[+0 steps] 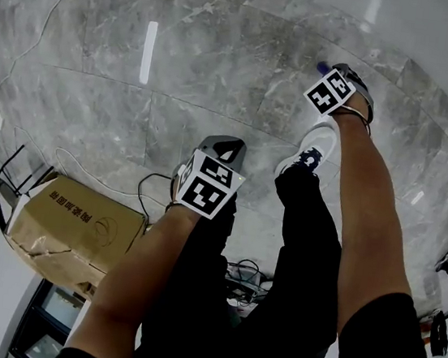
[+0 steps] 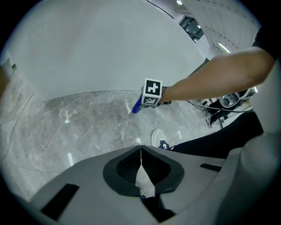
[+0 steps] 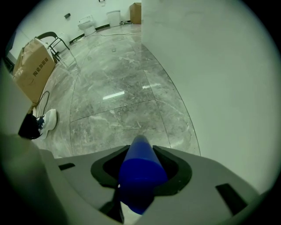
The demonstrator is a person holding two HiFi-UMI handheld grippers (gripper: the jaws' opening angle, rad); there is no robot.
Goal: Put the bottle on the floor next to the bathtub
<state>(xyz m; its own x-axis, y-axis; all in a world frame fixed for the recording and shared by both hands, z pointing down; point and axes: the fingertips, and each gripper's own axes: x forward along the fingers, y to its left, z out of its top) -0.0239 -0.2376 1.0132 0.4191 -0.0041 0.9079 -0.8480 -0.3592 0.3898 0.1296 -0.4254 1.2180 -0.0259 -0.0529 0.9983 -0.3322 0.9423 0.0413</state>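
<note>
A blue bottle point(image 3: 139, 173) sits between the jaws of my right gripper point(image 3: 140, 151), which is shut on it, with the bottle's narrow end pointing out over the grey marble floor point(image 3: 118, 105). The white curved bathtub wall point(image 3: 219, 79) rises just to its right. In the left gripper view the same bottle point(image 2: 137, 107) hangs low over the floor at the foot of the bathtub point(image 2: 96, 48). In the head view the right gripper point(image 1: 336, 76) is stretched far forward. My left gripper point(image 2: 140, 147) is shut and empty, held back near the legs point(image 1: 222, 145).
A cardboard box point(image 1: 70, 227) leans on a white unit at the left. The person's white shoe point(image 1: 314, 145) stands on the floor below the right arm. Cables point(image 1: 243, 279) lie by the feet. A chair point(image 3: 55, 41) and a toilet point(image 3: 88, 24) stand far off.
</note>
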